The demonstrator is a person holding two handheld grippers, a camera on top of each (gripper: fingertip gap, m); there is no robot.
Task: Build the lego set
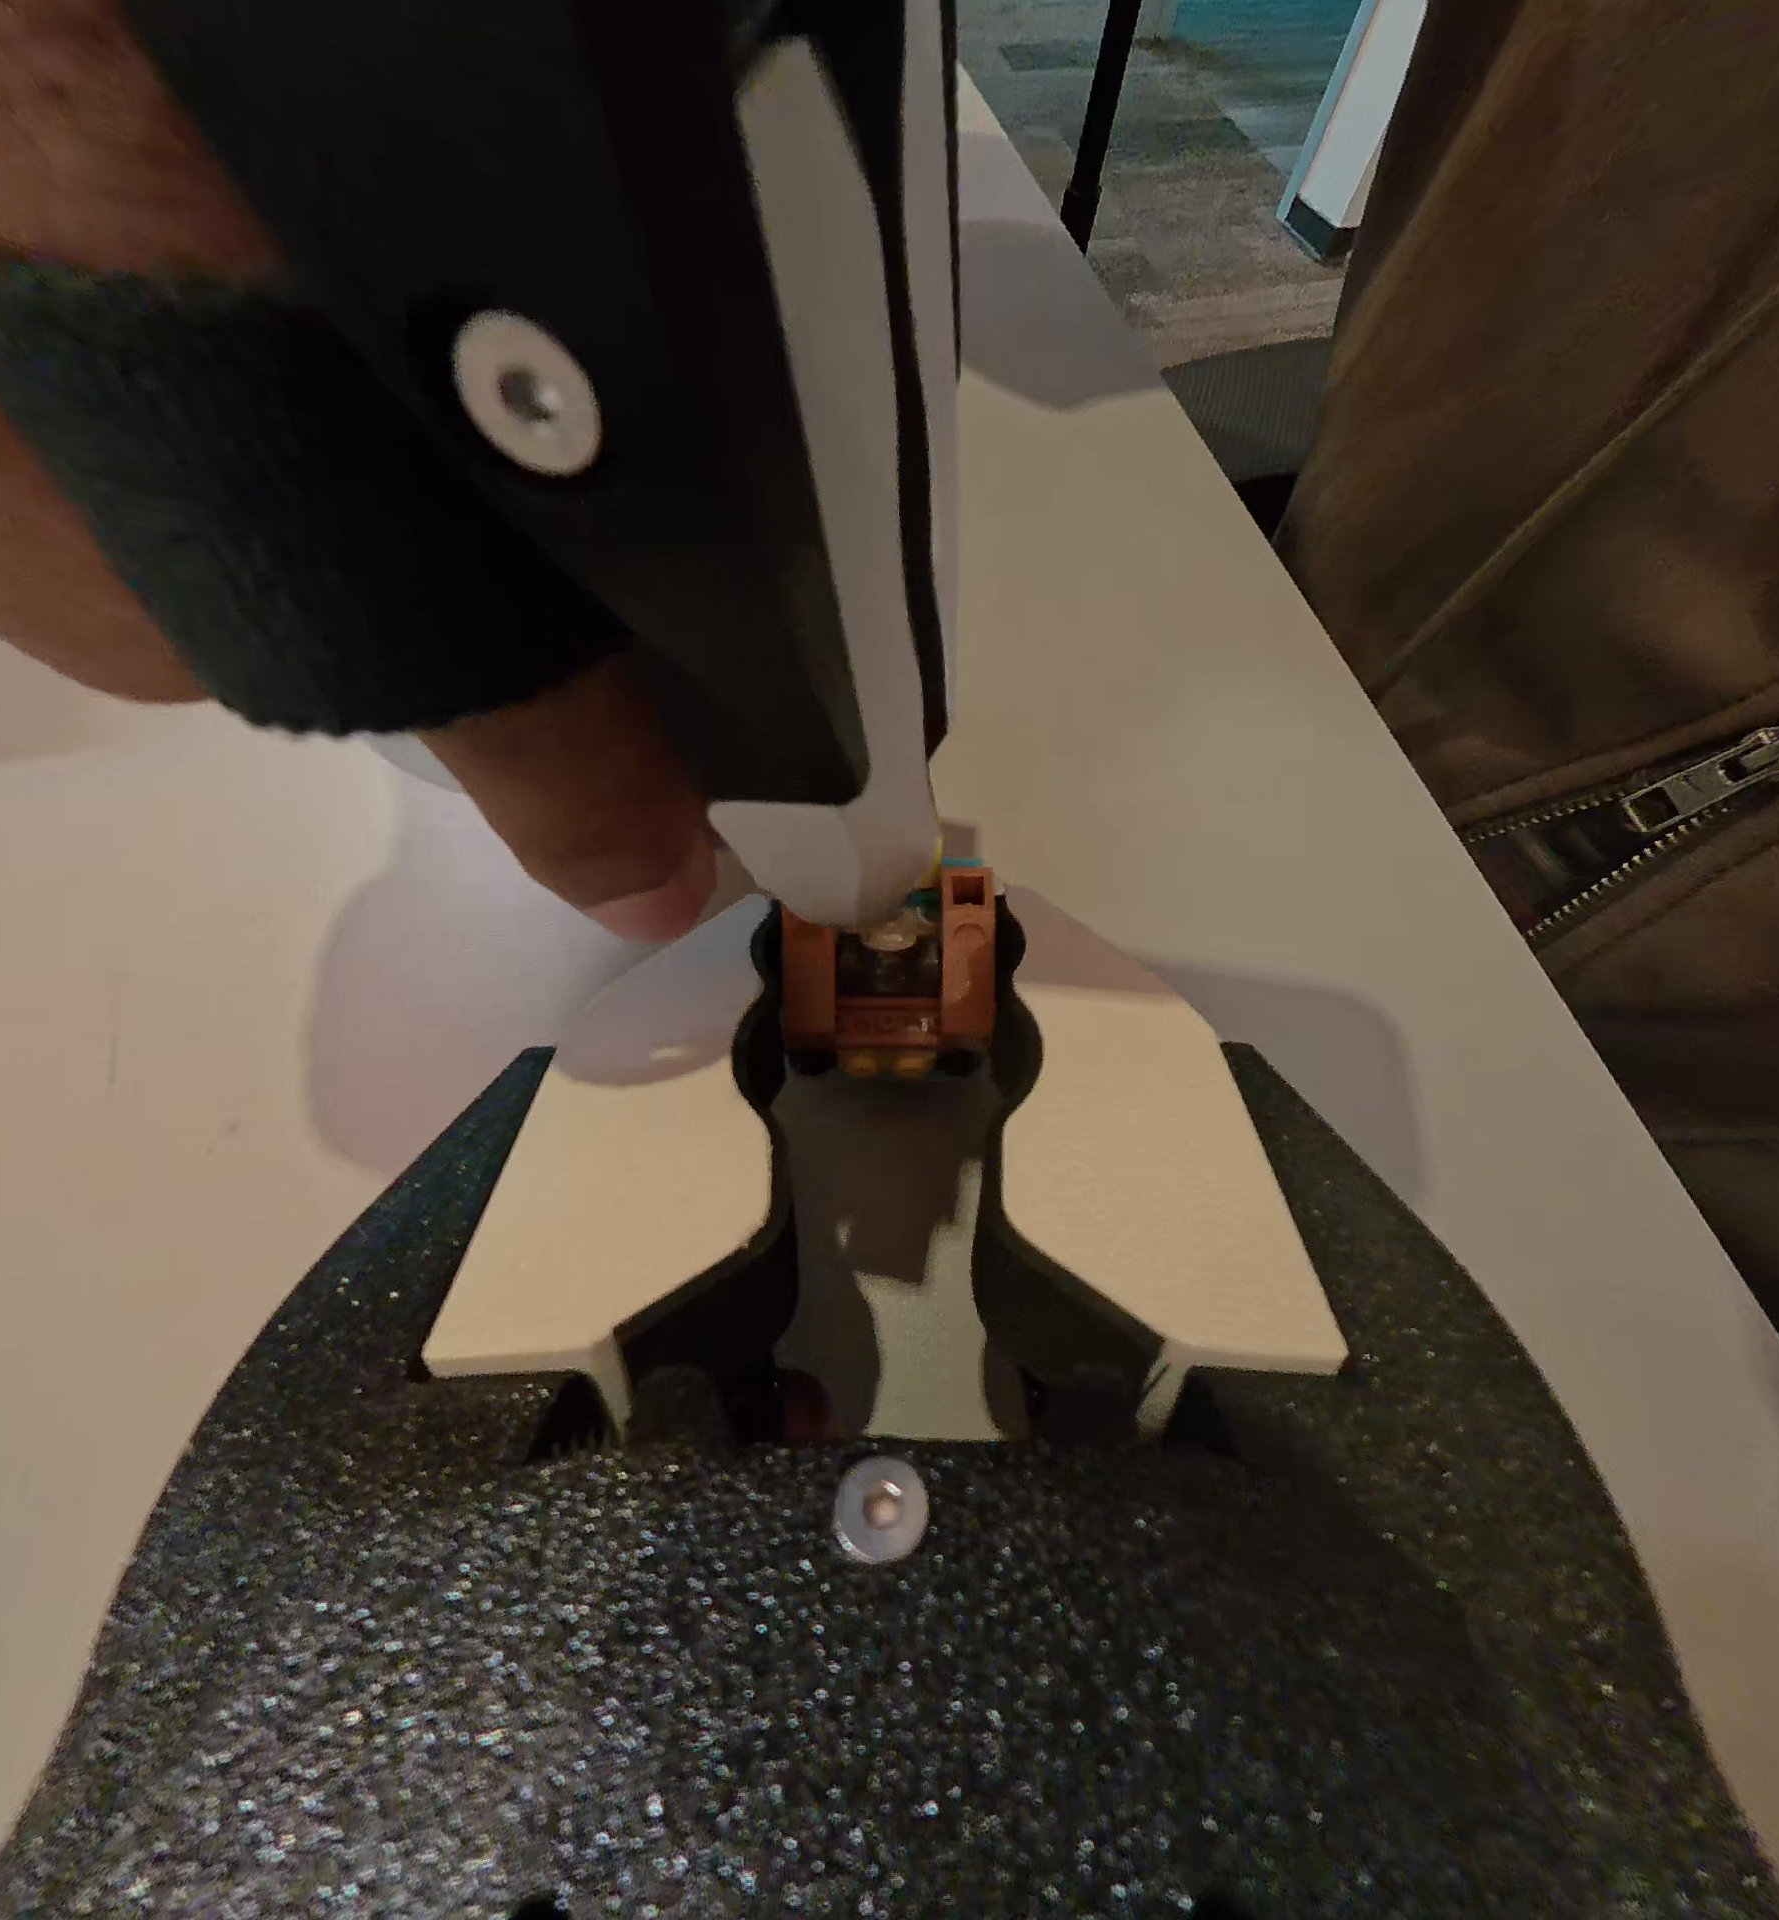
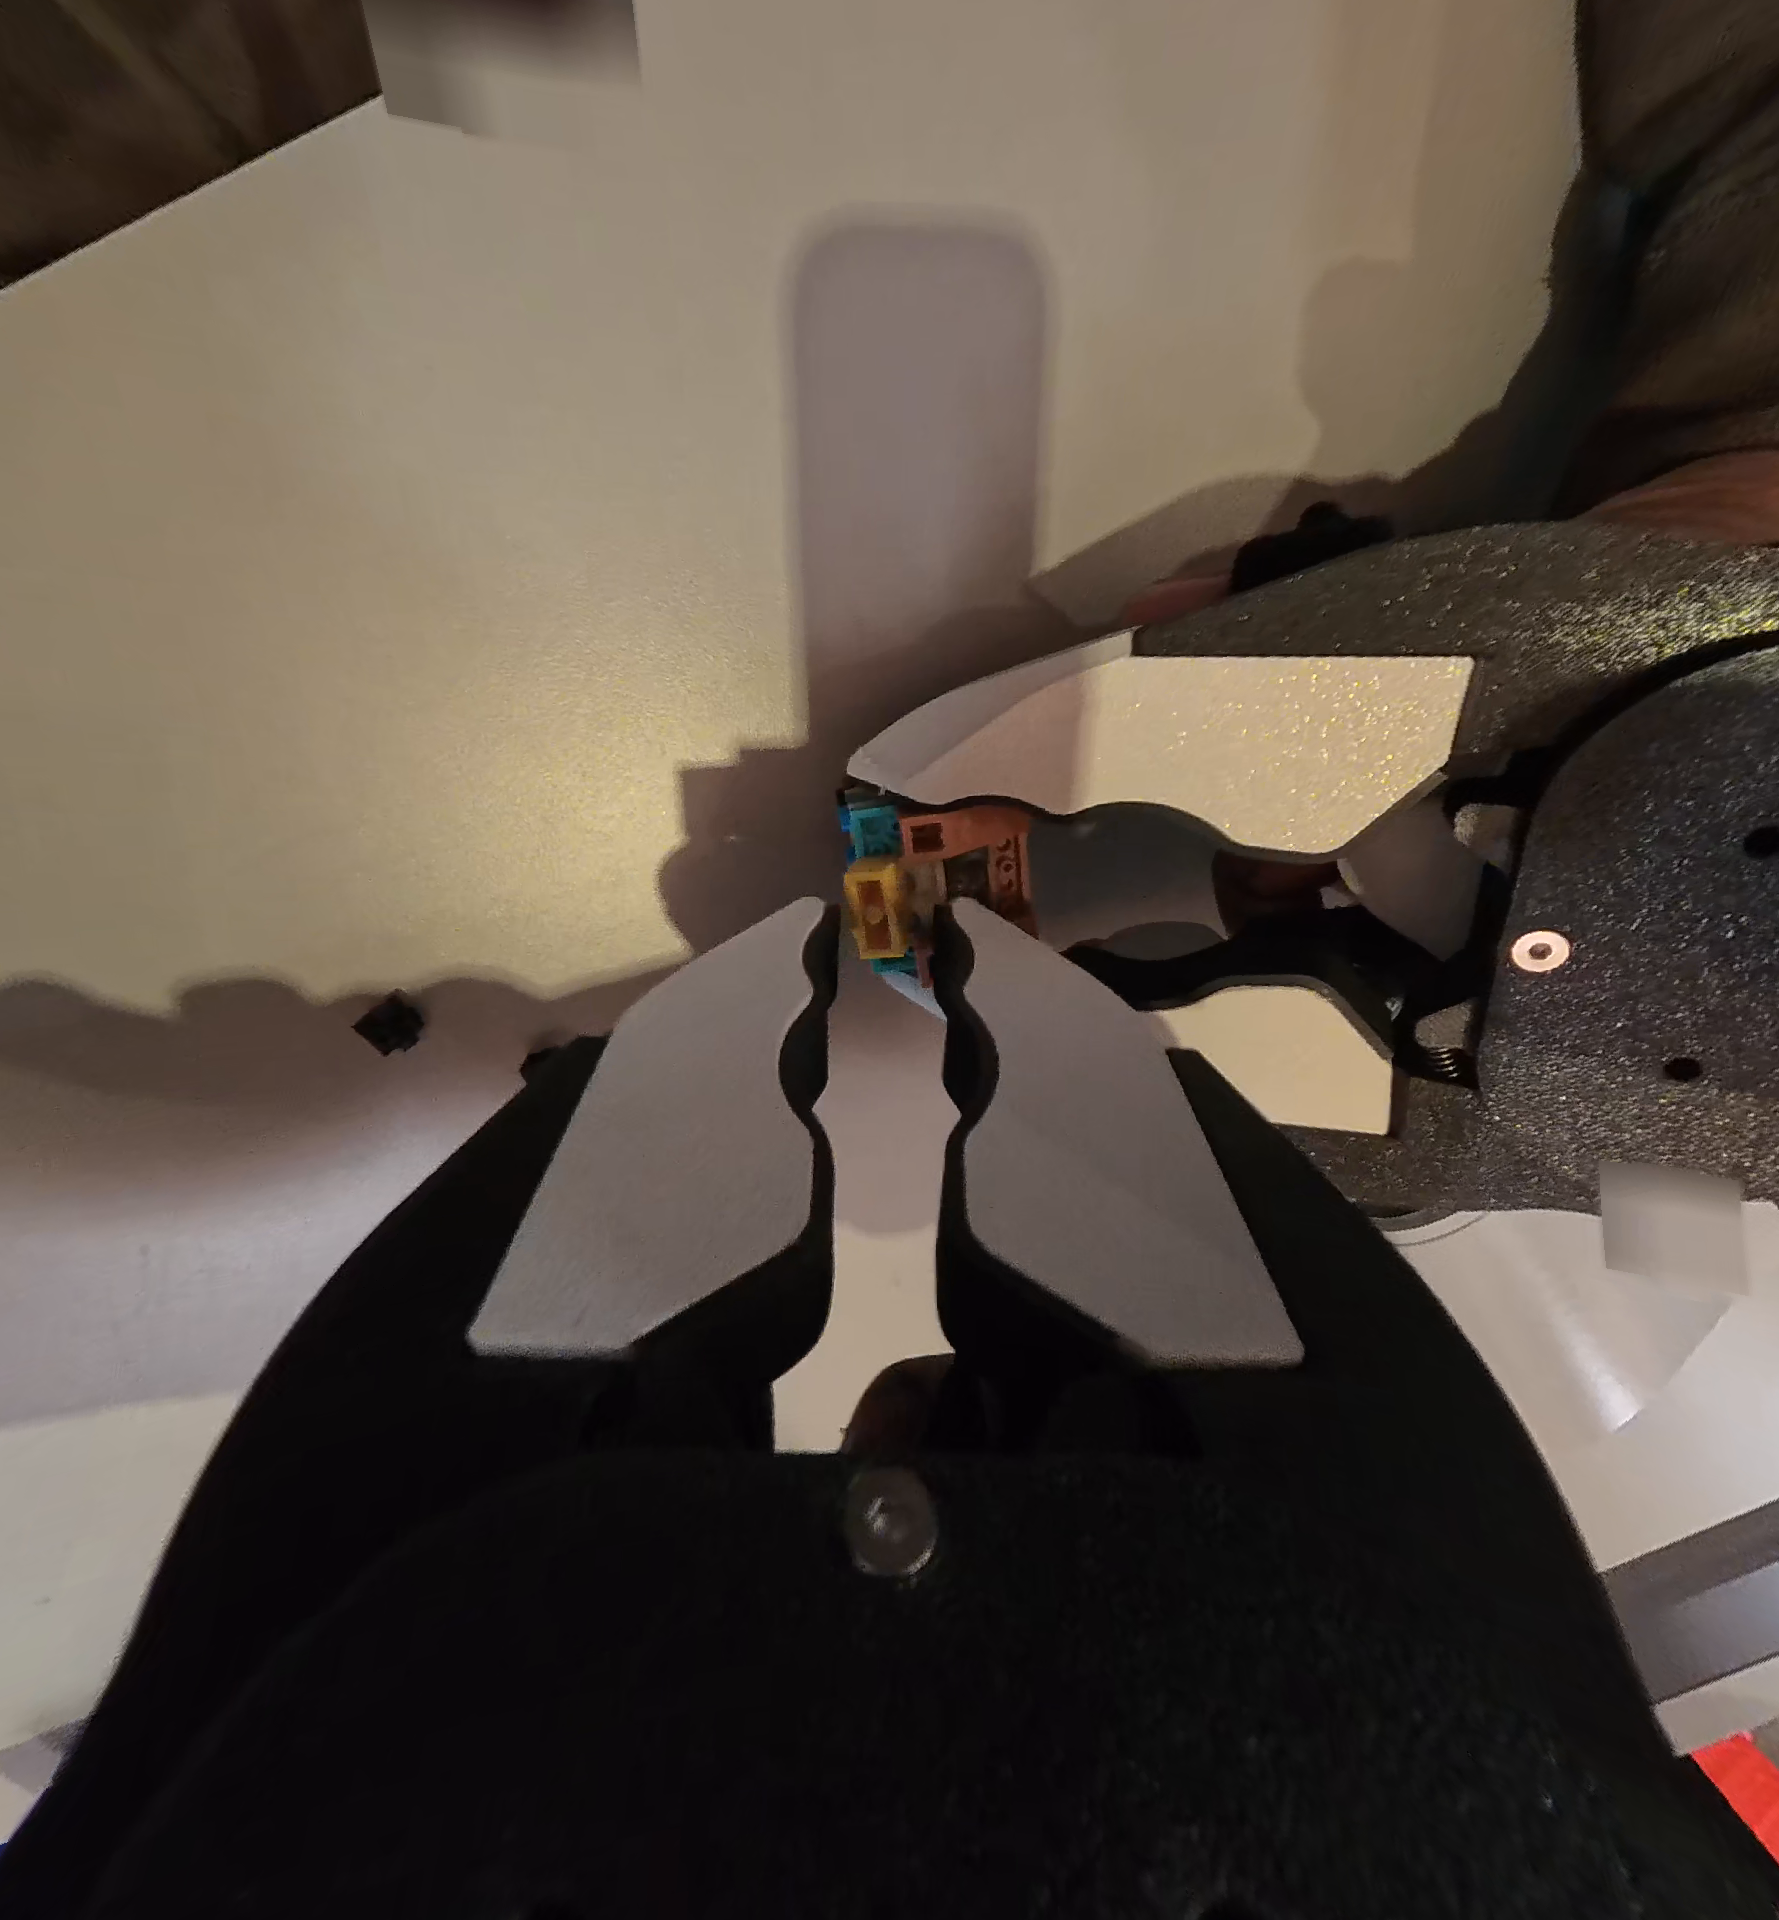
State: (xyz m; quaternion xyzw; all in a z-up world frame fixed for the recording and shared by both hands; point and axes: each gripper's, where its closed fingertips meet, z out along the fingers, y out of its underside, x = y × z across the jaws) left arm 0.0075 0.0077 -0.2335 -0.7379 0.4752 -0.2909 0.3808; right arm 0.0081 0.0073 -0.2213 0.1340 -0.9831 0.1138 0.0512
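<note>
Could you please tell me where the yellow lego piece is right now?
In the right wrist view it sits centre frame, between the right gripper's tips: the yellow lego piece adjoins the brown lego assembly held by the left gripper.

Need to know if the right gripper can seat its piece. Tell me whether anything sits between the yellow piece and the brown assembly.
Nothing visible does. The right gripper holds the yellow piece directly against the brown assembly, which the left gripper clamps.

1. The left wrist view looks forward along its own claw, very near the white counter.
2. The right wrist view faces the counter too; both views share the small lego build.
</note>
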